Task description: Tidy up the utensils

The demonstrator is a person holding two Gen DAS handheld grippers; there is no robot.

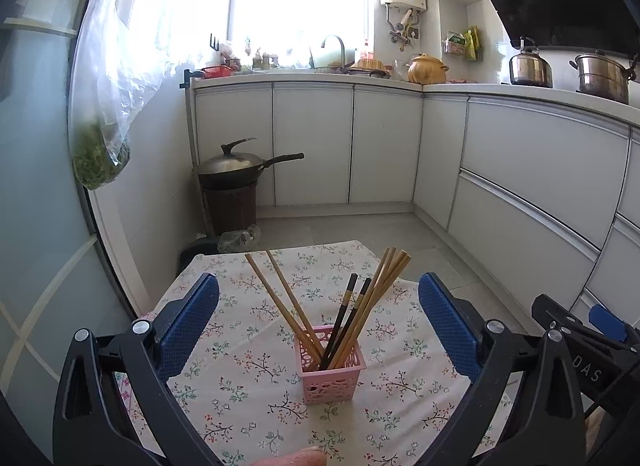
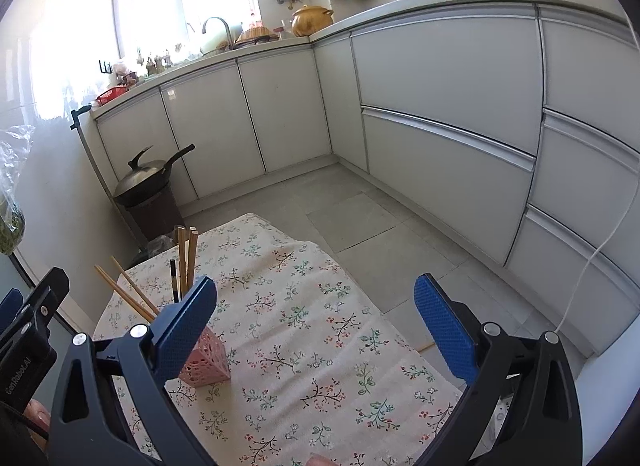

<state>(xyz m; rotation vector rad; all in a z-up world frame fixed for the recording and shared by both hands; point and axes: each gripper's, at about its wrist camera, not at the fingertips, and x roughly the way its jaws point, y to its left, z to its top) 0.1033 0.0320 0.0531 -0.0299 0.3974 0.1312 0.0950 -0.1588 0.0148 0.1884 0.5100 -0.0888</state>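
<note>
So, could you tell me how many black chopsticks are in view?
2: both black chopsticks stand side by side in the pink basket, between two left-leaning wooden chopsticks and a right-leaning wooden bunch. More could be hidden.

The left wrist camera is looking forward and down between its blue-padded fingers, close to the pink perforated plastic basket [image 1: 330, 370] standing centred ahead. The right wrist camera is facing likewise, with that basket [image 2: 205, 362] behind its left finger. Both are sharing the floral tablecloth [image 1: 248, 394] and white cabinets [image 2: 440, 77]
</note>
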